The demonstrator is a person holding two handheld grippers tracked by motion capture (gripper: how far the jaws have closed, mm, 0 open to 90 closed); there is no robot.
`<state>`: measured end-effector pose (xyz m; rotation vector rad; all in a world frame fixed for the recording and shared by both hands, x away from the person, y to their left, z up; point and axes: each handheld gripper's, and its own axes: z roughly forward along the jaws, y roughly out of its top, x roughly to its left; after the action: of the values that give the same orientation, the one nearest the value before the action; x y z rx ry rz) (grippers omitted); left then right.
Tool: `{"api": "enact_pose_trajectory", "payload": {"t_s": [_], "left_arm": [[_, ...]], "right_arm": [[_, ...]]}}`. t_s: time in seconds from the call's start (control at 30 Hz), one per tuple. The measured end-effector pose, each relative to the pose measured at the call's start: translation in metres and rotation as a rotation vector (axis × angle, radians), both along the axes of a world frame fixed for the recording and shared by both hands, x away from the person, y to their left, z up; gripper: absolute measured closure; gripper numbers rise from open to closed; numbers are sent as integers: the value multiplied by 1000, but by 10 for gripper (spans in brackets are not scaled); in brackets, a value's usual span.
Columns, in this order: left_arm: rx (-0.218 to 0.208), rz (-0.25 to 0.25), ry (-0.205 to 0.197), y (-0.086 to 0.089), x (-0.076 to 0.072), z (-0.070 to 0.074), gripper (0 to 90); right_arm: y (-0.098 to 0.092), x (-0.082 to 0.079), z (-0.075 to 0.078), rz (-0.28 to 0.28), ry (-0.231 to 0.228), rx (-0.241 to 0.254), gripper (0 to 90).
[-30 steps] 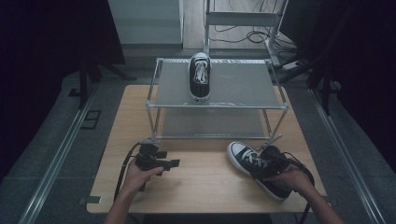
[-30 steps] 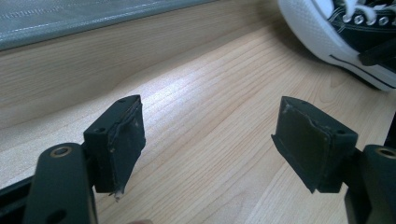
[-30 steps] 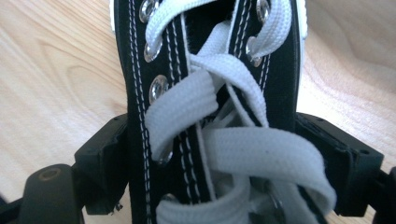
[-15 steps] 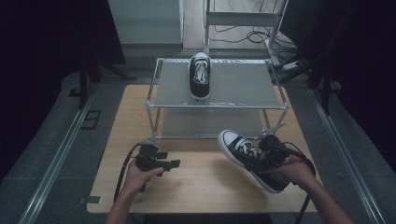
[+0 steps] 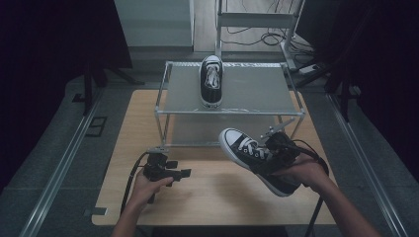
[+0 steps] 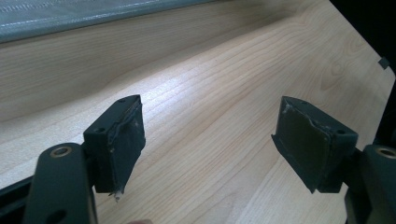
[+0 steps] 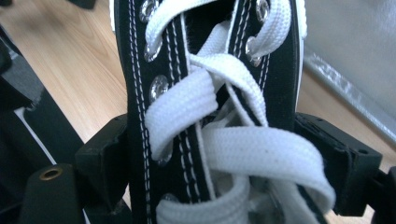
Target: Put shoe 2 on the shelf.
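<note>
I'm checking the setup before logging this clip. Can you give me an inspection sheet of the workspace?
Surface: wooden table, light grain.
Job's things: black sneaker held tilted above the table; second sneaker lies on the rack.
Clutter: nothing seen.
Grippers: right gripper has its fingers clamped on the black sneaker at the laces; left gripper open, empty, low over the table.
Cables: gripper cable trails toward the near edge; floor cables behind the rack.
Surroundings: dark curtains, floor rail.

Two black sneakers [image 5: 210, 81] [image 5: 252, 155], one metal shelf rack [image 5: 163, 111], one wooden table [image 5: 207, 197].
</note>
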<state>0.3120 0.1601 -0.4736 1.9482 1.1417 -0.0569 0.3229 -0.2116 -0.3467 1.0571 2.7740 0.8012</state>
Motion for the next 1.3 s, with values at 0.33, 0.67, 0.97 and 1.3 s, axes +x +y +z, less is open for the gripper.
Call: {"api": "enact_pose_trajectory", "payload": {"t_s": [0.33, 0.67, 0.97, 1.3], "left_arm": [[-45, 18, 22, 1, 1, 0, 241], [-44, 16, 24, 1, 2, -1, 243], [-45, 18, 28, 3, 2, -1, 242], [-49, 23, 26, 5, 2, -1, 244]], "right_arm": [[14, 3, 31, 13, -22, 47, 171], [19, 11, 52, 2, -39, 60, 170], [23, 19, 68, -8, -39, 67, 169], [25, 29, 72, -36, -42, 75, 170]]}}
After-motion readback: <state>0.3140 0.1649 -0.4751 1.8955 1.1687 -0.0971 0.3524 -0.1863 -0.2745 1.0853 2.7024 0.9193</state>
